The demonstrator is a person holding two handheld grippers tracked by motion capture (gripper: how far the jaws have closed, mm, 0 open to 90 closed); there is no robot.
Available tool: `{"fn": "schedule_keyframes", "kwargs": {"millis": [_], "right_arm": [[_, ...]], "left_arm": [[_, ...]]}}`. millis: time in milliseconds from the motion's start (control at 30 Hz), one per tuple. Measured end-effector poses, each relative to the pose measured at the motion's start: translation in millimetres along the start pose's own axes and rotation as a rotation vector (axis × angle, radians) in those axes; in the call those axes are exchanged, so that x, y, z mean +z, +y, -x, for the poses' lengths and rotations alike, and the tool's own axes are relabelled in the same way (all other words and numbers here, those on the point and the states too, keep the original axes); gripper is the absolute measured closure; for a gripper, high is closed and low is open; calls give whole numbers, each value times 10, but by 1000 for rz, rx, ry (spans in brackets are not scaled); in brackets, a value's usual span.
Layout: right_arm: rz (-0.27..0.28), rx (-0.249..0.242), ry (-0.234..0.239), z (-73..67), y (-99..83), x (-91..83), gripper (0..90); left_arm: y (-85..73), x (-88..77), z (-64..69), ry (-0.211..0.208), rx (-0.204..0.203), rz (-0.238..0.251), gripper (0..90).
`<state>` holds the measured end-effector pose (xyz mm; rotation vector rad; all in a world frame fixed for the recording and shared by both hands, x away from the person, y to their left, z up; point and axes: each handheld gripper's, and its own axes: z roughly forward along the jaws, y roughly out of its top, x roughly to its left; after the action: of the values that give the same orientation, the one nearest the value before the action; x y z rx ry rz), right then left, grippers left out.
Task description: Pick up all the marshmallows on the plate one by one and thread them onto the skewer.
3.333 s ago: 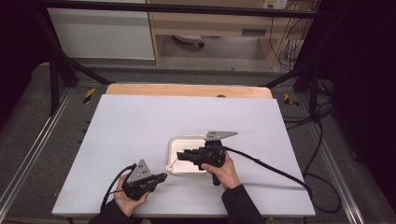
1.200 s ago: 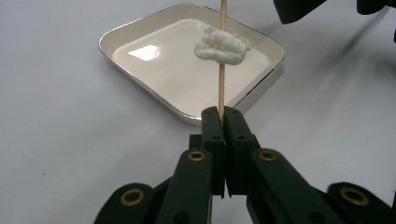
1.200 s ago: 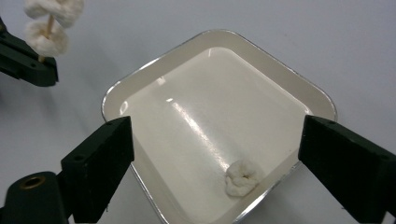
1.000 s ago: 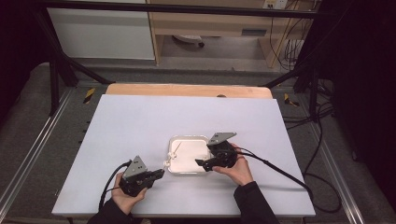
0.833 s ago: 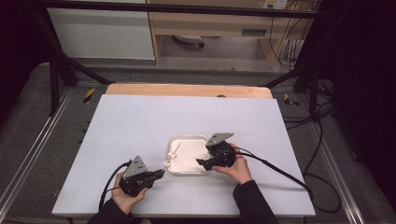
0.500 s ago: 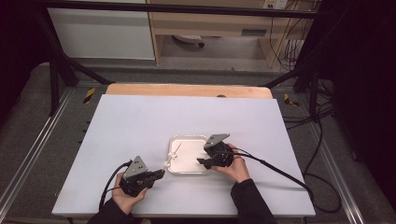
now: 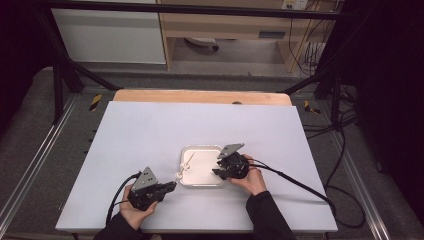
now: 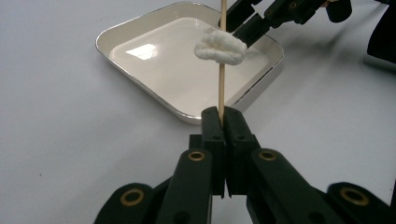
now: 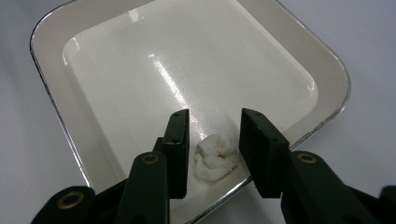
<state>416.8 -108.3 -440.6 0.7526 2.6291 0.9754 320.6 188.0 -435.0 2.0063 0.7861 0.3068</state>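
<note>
Bench: the white rectangular bench (image 7: 150, 135) carried everything, with a bare wooden strip (image 7: 200, 96) along its far edge.
Tray: the cream enamel square tray with a silvery rim (image 7: 186, 151) sat toward the bench's near edge, between the two hands, likely as a catch-dish for the work.
Right claw: the right claw (image 9: 212, 140) had just been closing; its jaws stood apart on either side of a loose white fluffy lump (image 9: 214, 157) in the tray's near corner, pads apparently not yet pressing, probably to pick it up.
Left claw: the left claw (image 8: 222, 122), jaws pressed together, was pinching the thin wooden skewer (image 8: 222, 84) by its lower end, holding it over the tray's near-left rim, seemingly ready for threading.
Skewered piece: a second white fluffy lump (image 8: 220, 45) sat speared partway up the skewer.
In the way: the tray's raised rim crowded the right claw's approach; the two claws were near each other.
</note>
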Motion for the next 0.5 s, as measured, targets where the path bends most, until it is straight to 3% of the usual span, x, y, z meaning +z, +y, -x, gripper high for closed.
{"fn": "schedule_keyframes", "kwargs": {"millis": [200, 500], "right_arm": [[-6, 4, 11, -9, -7, 6, 715], [29, 65, 51, -37, -4, 39, 742]], "left_arm": [[1, 2, 1, 1, 1, -1, 885], [1, 2, 2, 0, 1, 0, 885]]}}
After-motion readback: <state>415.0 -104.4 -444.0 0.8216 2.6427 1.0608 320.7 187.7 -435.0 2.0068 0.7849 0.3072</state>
